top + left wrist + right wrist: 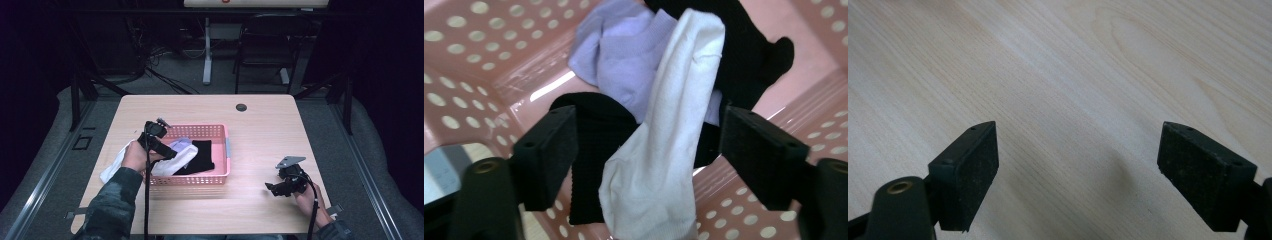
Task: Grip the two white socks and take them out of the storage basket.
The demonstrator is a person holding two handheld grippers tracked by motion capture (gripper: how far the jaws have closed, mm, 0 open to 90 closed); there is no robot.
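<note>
Left gripper was over the basket, jaws part-open astride the white sock, not yet pinching; next: close and lift; right gripper idle, jaws wide.

A pink basket sits on the wooden table.

We see the left gripper held out ahead of a raised left forearm, jaws parted and not pressing anything. The right gripper sits low at the right, pointing left, jaws spread wide, hand behind it.
</note>
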